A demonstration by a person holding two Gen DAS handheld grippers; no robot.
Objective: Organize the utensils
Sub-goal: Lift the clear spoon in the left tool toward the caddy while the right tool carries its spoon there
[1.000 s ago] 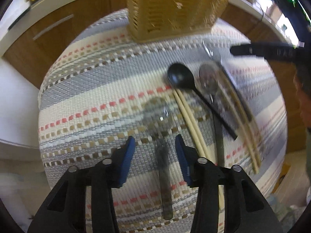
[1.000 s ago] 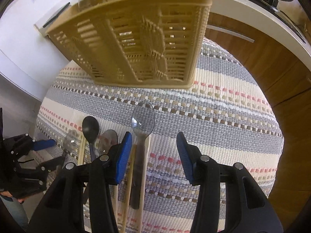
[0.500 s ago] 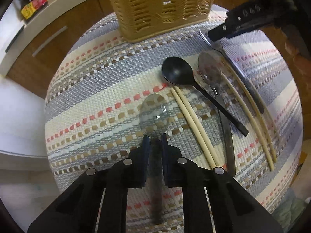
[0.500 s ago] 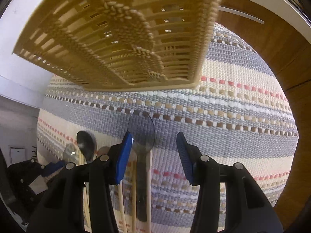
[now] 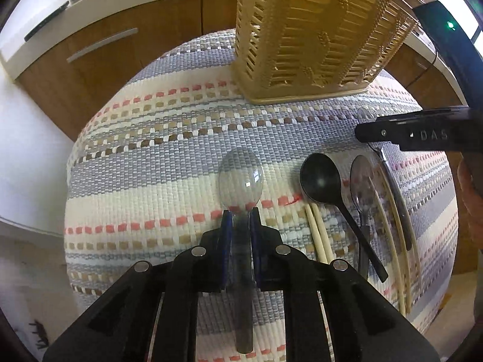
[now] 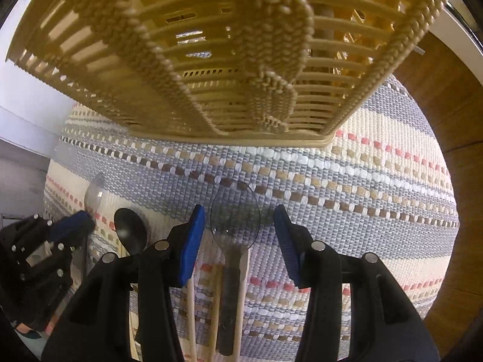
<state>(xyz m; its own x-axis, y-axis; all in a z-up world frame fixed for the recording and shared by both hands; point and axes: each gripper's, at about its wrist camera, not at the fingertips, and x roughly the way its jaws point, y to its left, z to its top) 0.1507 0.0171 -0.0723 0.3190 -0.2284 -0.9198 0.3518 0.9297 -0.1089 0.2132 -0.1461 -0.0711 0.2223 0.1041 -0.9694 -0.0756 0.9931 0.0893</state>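
Observation:
My left gripper (image 5: pixel 240 220) is shut on the handle of a clear plastic spoon (image 5: pixel 241 178), its bowl pointing toward the tan slatted utensil basket (image 5: pixel 314 36). To its right on the striped mat lie a black spoon (image 5: pixel 321 178), another clear spoon (image 5: pixel 362 187) and pale chopsticks (image 5: pixel 317 235). My right gripper (image 6: pixel 240 235) is open, its jaws on either side of a clear spoon (image 6: pixel 235 211) lying among chopsticks (image 6: pixel 243 289) just in front of the basket (image 6: pixel 211 60). The left gripper (image 6: pixel 72 226) shows at the left of the right wrist view.
The striped woven mat (image 5: pixel 169 138) covers a small table with edges close on all sides. Wooden cabinet fronts (image 5: pixel 99 45) and a white counter stand behind. The basket stands at the mat's far edge.
My left gripper closed on the clear spoon's handle and holds it. My right gripper moved forward toward the basket, staying open over the other clear spoon.

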